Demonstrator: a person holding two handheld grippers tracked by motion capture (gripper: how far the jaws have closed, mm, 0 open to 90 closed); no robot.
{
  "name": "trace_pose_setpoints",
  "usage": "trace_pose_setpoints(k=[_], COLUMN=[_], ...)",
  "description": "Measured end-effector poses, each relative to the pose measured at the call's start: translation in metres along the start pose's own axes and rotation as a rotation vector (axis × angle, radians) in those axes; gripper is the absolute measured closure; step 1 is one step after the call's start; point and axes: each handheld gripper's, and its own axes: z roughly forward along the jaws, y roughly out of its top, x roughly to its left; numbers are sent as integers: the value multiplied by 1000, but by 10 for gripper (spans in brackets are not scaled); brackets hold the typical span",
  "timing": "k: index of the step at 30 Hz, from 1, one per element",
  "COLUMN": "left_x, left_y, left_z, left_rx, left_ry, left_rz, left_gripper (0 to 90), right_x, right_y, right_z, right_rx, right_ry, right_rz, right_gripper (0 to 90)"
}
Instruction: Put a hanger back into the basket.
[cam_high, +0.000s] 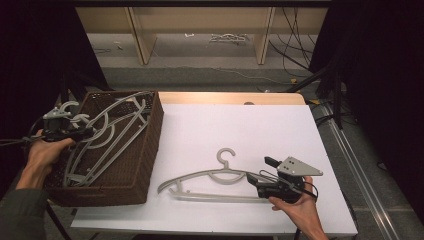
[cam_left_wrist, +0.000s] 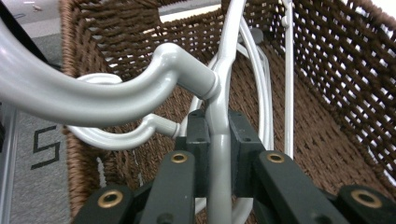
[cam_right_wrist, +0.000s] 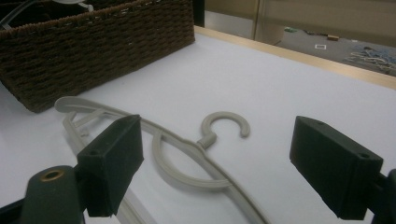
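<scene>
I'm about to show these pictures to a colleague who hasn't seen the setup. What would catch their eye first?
Probably the brown wicker basket at the table's left edge, with grey hangers in it. The left gripper has its jaws shut on one basket hanger beside its hook. Next, the lone grey hanger lying flat on the white tabletop, with the right gripper at its right end, jaws open.

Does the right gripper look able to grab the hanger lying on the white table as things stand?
Probably yes. The right gripper sits right at the end of the hanger on the table, jaws wide open with the hanger's arm running between them in the right gripper view. Nothing lies between; the basket stands off to the side.
</scene>
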Motion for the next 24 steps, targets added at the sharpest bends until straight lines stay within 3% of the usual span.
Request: trace_pose_setpoints(k=[2, 3, 4, 5, 8, 9, 11, 13, 21, 24], left_x=[1, 1, -3, -1, -6, -5, -8, -11, -16, -13], left_y=[0, -1, -2, -2, -2, -3, -3, -3, -7, -3], left_z=[2, 5, 8, 8, 15, 16, 22, 27, 40, 28], left_rx=[39, 32, 17, 48, 49, 65, 70, 87, 114, 135], left_ry=[5, 7, 7, 3, 1, 5, 12, 8, 24, 89], left_rz=[45, 43, 7, 43, 31, 55, 46, 42, 21, -15], left_gripper=[811, 812, 811, 810, 809, 809, 808, 806, 794, 722], right_x=[0, 0, 0, 0, -2, -2, -1, -1, -2, -1], right_y=[0, -1, -1, -1, 0, -1, -1, 0, -1, -1], right_z=[0, 1, 1, 1, -1, 1, 2, -1, 1, 1], right_rx=[-1, -7, -9, -9, 6, -13, -16, 23, -5, 6], right_ry=[1, 9, 4, 10, -9, -1, 1, -9, -6, -3], right_rz=[1, 6, 0, 6, -14, -11, -10, -16, -11, -1], right_gripper=[183, 183, 183, 183, 183, 183, 183, 183, 183, 183])
